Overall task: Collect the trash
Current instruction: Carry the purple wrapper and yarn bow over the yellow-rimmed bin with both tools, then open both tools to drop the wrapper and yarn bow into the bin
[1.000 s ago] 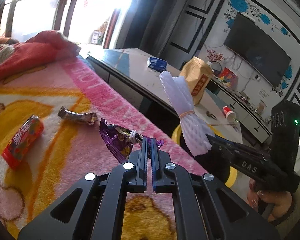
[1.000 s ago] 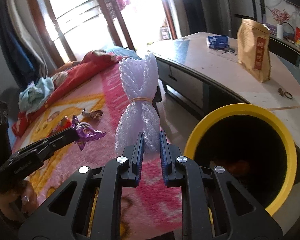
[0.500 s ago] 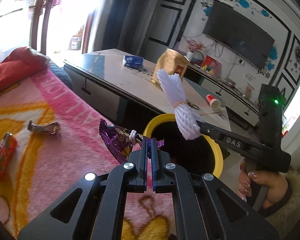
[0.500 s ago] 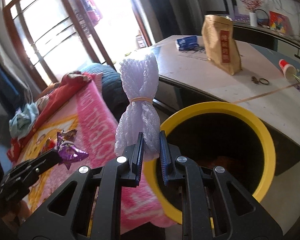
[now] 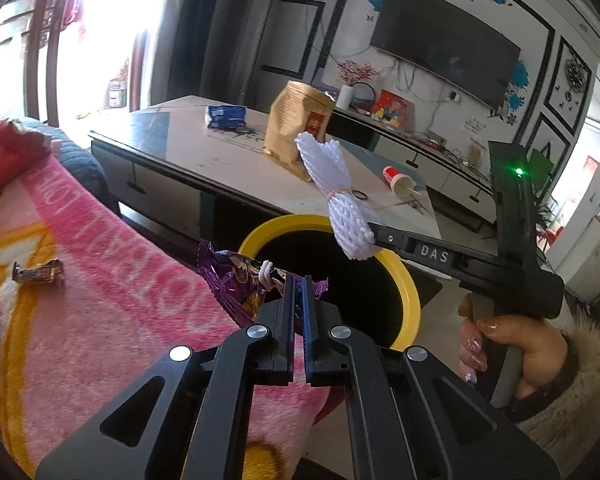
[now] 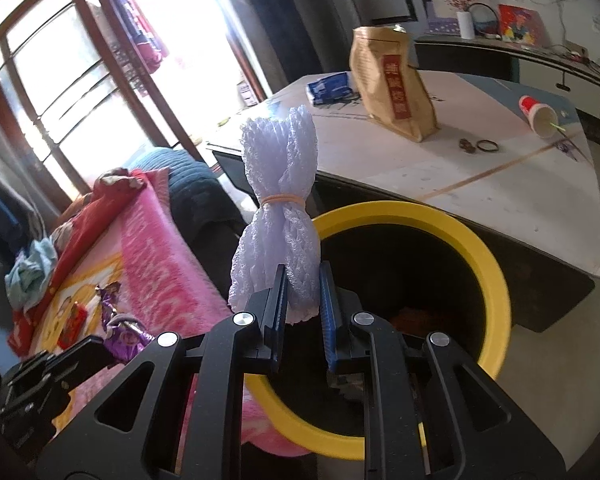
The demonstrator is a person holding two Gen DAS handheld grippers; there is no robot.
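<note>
Left tongs [image 5: 298,280] are clamped tight on a crumpled purple wrapper [image 5: 236,280], jaws almost together with the foil sticking out to their left side. Just past their tips sits the yellow-rimmed bin [image 5: 410,300], its dark mouth wide open right ahead. Under and to the left of these tongs lies the pink blanket [image 5: 100,280], with a small brown wrapper [image 5: 38,272] lying well off to the left on it.

Right tongs [image 6: 303,272] are gripping a white foam net bundle [image 6: 278,200], pads pressed on its lower end, the bundle standing up from the jaws with a rubber band [image 6: 282,199] around its middle. The bin's rim [image 6: 496,280] curves directly beyond and to the right of the tips, so the bundle hangs at the near-left edge of the opening. Something orange-brown shows at the bottom of the bin, too dark to tell.

From the left tongs' camera, the right tongs come in from the right side, a hand [image 5: 512,344] wrapped on the grip, the foam bundle over the bin's far rim. Beyond the bin is a low table [image 6: 480,184] carrying a tan paper bag [image 6: 392,84], a blue packet [image 6: 330,86] and a tipped red-and-white cup [image 6: 538,114].
</note>
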